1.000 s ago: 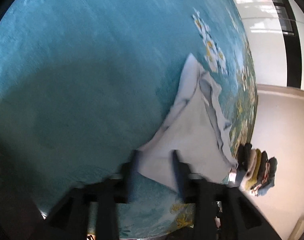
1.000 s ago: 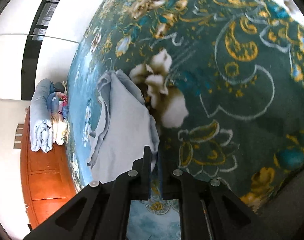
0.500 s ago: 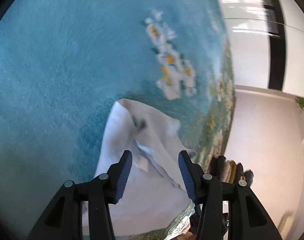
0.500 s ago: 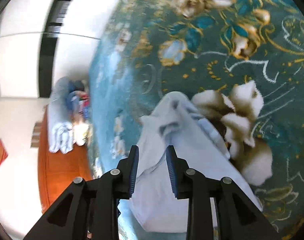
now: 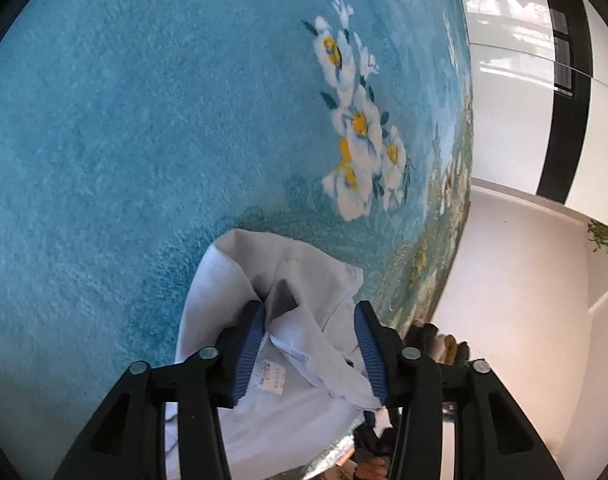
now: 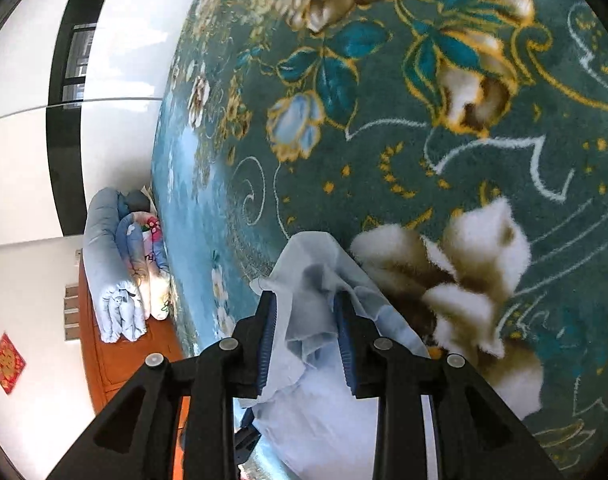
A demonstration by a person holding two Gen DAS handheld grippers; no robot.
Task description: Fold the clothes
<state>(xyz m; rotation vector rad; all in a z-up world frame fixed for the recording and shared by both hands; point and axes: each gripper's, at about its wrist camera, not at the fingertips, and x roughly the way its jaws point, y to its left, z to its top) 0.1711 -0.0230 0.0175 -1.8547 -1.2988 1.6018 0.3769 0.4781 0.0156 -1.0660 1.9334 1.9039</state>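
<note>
A pale blue-white garment (image 5: 304, 280) lies on a teal flowered carpet (image 5: 124, 140). My left gripper (image 5: 309, 312) is open, its fingers astride the garment's rumpled end with a label showing between them. The same garment (image 6: 319, 272) shows in the right wrist view on the patterned part of the carpet (image 6: 383, 120). My right gripper (image 6: 305, 300) is open, with the fingers either side of a bunched fold of the cloth.
Rolled quilts (image 6: 120, 272) sit on an orange wooden cabinet (image 6: 116, 356) at the left of the right wrist view. A stack of folded dark and yellow clothes (image 5: 439, 344) lies on the pale floor beyond the carpet edge. White walls surround the room.
Both grippers opened and let go of the garment, then moved forward over it. The garment now lies bunched on the carpet between each pair of fingers.
</note>
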